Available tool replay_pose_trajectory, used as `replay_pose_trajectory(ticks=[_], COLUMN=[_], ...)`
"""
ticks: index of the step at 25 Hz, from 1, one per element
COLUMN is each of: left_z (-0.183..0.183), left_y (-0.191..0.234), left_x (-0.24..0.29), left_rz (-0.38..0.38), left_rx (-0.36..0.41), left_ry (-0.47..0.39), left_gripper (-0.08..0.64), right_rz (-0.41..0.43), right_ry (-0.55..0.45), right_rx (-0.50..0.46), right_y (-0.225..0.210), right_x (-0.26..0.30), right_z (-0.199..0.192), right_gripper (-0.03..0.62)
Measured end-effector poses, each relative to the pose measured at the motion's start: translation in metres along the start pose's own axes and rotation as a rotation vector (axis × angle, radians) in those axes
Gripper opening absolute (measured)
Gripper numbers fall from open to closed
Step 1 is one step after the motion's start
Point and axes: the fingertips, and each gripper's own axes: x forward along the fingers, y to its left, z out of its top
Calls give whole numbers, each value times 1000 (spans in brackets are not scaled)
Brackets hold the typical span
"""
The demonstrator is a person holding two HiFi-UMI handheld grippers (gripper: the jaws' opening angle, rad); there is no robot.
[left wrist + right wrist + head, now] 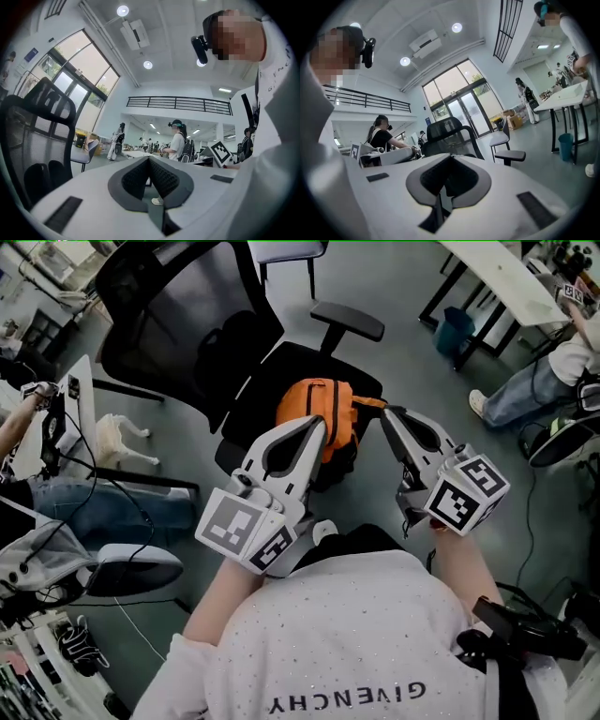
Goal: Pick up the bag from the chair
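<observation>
An orange bag [339,411] lies on the seat of a black mesh office chair [183,320] in the head view. My left gripper [319,426] reaches over the bag's left side, and my right gripper [386,414] sits just off its right end by an orange strap. I cannot tell whether either one touches the bag. The left gripper view shows its jaws [150,160] shut with nothing between them, the chair back [33,136] off to the left. In the right gripper view the right gripper [451,157] is also shut and empty, with a chair back [447,133] beyond. The bag appears in neither gripper view.
The chair's armrest [348,321] juts out behind the bag. A white table [497,277] and a blue bin [455,331] stand at the upper right, beside a seated person [539,385]. Another person [84,502] sits at a desk on the left. A second chair [507,145] stands further off.
</observation>
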Motion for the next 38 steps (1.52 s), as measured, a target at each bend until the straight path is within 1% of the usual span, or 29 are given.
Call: replay_pose_trajectory(ticks=[3,6,8,10,11,12,15,16,17,20,21,29,31,33,35,36,38], left_z=[-23,-48,-63,-74,-79,-84,-107,-115,-123,-144,-150,-209,-224,-241,-259,-267,-280], left_y=[8,29,40,47,51,55,65,67,70,81,87,134,144,156,165,169,177], left_x=[16,32,37,42,45,48,54,57,61,75,80,128,141,154,161,163,163], left_rz=[-21,2,25,35,39,44,48,46,49,80,96,247,295,333,367,385,420], left_rx=[-42,-72,-98,-128,-126,-105,5,14,-2,-112,-135,-256,-286,-298,-311,-324,-355], left_ry=[25,91,131,136,134,139,198,220,239,279,291,376,386,392,415,429,455], left_gripper=[2,2,2,2,2,2,2,2,2,2,2,2,2,2,2,2,2], right_rz=[-19,-21,-26,-32,-36,-44,-65,-68,-68,-65,-63,-29,-23,-18,-6,9,71], right_ry=[28,41,69,108,127,147,206,226,245,302,322,538,582,605,639,665,728], right_rx=[28,88,127,149,154,161,207,224,238,269,279,332,374,434,463,462,448], right_y=[-15,-29,-37,-50,-59,-68,-97,-106,-115,-146,-155,-223,-240,-256,-268,-270,-269], right_x=[8,26,32,36,40,44,61,68,73,88,93,128,135,146,153,154,155], right_z=[-16,-28,-40,-53,-60,-66,-90,-99,-107,-131,-139,-203,-220,-237,-251,-258,-270], right_gripper=[6,6,6,6,6,6,6,6,6,6,6,6,6,6,6,6,6])
